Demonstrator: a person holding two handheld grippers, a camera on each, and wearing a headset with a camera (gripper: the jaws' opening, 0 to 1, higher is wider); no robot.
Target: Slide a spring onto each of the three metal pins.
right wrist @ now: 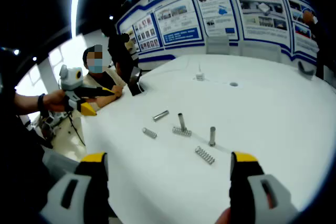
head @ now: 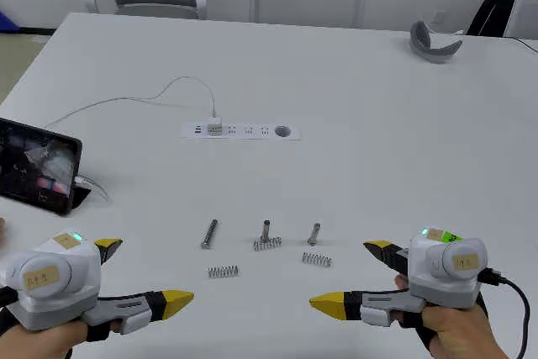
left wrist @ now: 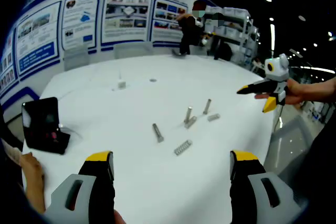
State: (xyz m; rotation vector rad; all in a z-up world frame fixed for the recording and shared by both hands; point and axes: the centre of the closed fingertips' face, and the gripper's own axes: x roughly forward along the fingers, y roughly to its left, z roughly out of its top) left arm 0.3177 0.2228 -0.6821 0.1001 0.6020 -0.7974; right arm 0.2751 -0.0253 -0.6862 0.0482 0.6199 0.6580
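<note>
Lying loose beside three pins (head: 266,230) are three springs (head: 223,271).

bench (head: 378,166) white | pins (head: 209,234) silver-grey | springs (head: 223,271) silver | left tool (head: 143,273), right tool (head: 350,275) pale grey, yellow tips | tablet (head: 38,166) black

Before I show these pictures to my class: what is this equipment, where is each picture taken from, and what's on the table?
There is no robot: a person holds a two-jaw gripper in each hand, the left gripper and the right gripper. One picture comes from a camera on the person's head; the other two from cameras riding on each gripper. On the white table are three springs and three metal pins, two upright, one lying down. Behind them are a power strip and a tablet. Both grippers are open and hold nothing.
</note>
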